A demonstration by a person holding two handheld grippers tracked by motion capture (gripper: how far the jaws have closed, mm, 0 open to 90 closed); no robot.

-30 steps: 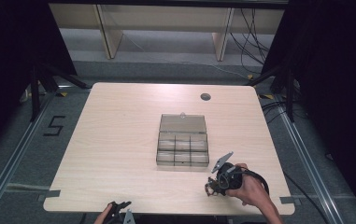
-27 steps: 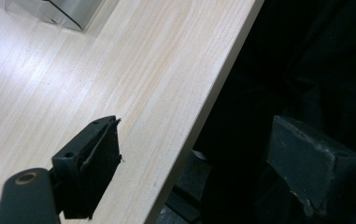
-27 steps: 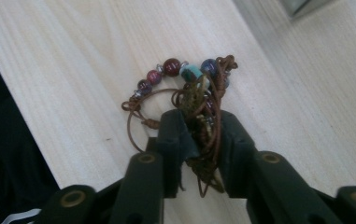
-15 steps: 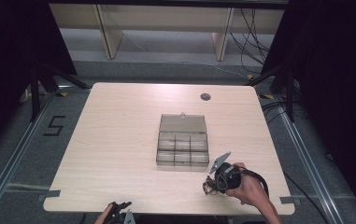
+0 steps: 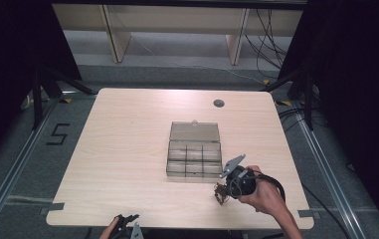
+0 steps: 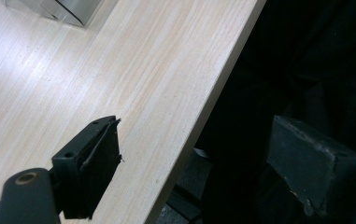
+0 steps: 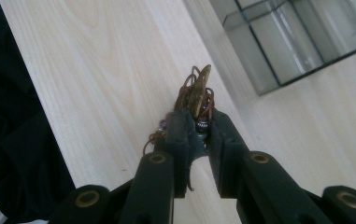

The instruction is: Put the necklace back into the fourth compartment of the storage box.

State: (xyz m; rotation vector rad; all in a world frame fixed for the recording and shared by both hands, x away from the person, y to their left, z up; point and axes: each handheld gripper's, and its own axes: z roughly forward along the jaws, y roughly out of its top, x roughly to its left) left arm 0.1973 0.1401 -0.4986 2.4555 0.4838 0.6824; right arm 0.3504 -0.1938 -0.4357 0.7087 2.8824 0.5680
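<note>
Wooden table (image 5: 127, 149), one clear box (image 5: 195, 155), right claw (image 7: 198, 122) clamping one trinket (image 7: 195, 95), left claw (image 6: 203, 163) agape, empty.

Even overhead light whitens the table (image 5: 127, 149) — its surroundings fall black. Beyond the right gripper (image 7: 199, 122) the clear box (image 7: 297, 42) blurs, glaring faintly.

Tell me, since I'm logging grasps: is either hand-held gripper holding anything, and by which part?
The right hand-held gripper pinches a small brown wire-and-bead trinket by its lower end; the top pokes out above the jaws. The left hand-held gripper is open and holds nothing.
</note>
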